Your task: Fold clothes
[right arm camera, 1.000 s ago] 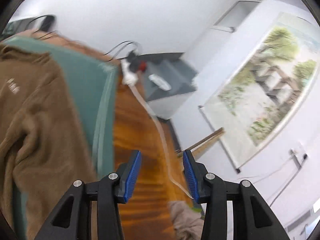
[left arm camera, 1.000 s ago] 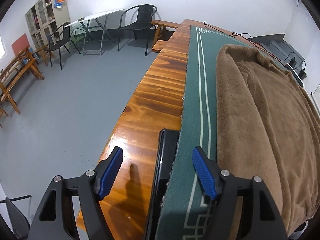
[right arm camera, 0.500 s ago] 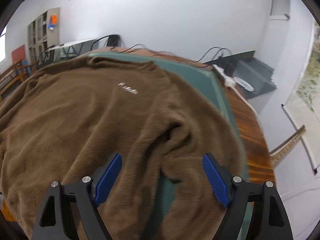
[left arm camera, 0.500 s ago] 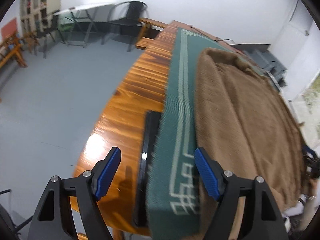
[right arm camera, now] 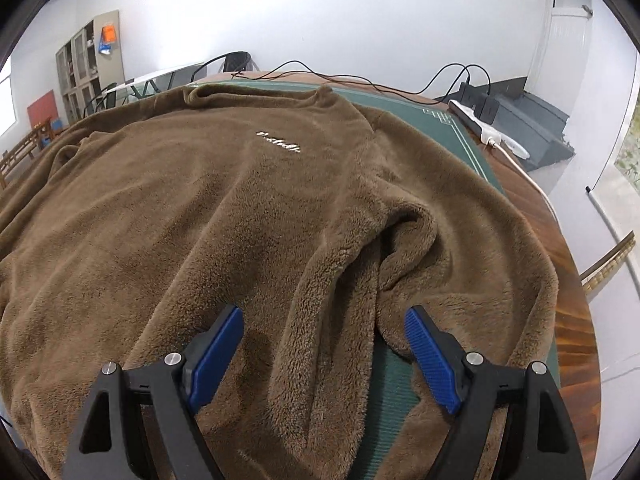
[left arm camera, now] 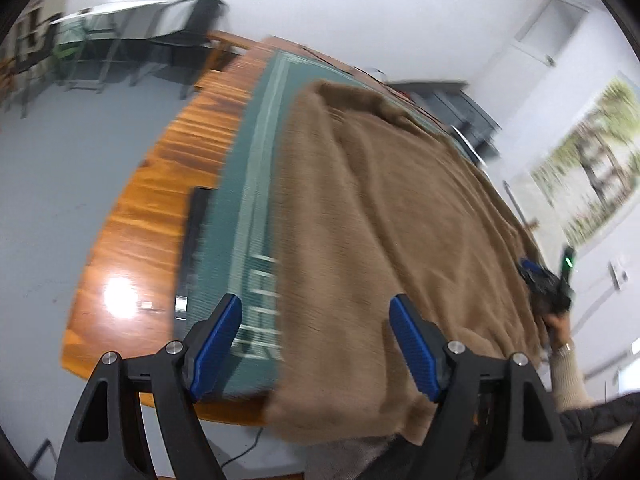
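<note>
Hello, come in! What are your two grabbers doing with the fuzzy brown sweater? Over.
Left gripper open, empty. Right gripper open over sweater. Sweater flat on green mat, unfolded. Black phone beside mat.

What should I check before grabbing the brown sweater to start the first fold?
1. Left tool open: ok, blue pads wide apart, nothing between them.
2. Right tool open: ok, empty, over the fleece.
3. Brown sweater spread front up on the green mat: ok, the logo shows.
4. Right sleeve flat: not ok, bunched and creased.
5. Hem fully on the mat: not ok, a corner droops past the table edge.
6. Black phone-like slab clear of the fabric: ok, beside the mat.
</note>
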Demonstrator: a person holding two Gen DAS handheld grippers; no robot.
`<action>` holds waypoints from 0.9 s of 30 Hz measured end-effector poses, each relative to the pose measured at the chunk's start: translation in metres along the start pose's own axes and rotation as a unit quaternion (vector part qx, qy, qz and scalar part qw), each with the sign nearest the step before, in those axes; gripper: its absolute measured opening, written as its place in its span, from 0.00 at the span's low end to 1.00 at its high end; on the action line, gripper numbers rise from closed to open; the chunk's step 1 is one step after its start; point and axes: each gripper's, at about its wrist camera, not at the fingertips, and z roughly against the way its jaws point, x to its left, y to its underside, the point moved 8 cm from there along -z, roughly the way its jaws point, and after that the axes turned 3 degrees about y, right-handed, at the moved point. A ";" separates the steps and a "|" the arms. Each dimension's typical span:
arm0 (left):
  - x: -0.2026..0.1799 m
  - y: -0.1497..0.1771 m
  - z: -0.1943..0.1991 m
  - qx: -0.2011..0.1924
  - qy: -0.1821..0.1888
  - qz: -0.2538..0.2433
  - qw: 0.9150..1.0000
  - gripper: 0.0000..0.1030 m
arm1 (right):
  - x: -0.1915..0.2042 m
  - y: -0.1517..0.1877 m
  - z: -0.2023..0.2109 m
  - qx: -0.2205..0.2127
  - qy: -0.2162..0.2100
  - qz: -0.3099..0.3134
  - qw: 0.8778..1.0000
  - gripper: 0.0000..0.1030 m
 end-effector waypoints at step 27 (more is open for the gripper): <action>-0.006 -0.116 0.081 -0.084 -0.227 -0.050 0.969 0.16 | -0.013 0.002 0.009 -0.024 -0.040 -0.049 0.998 0.82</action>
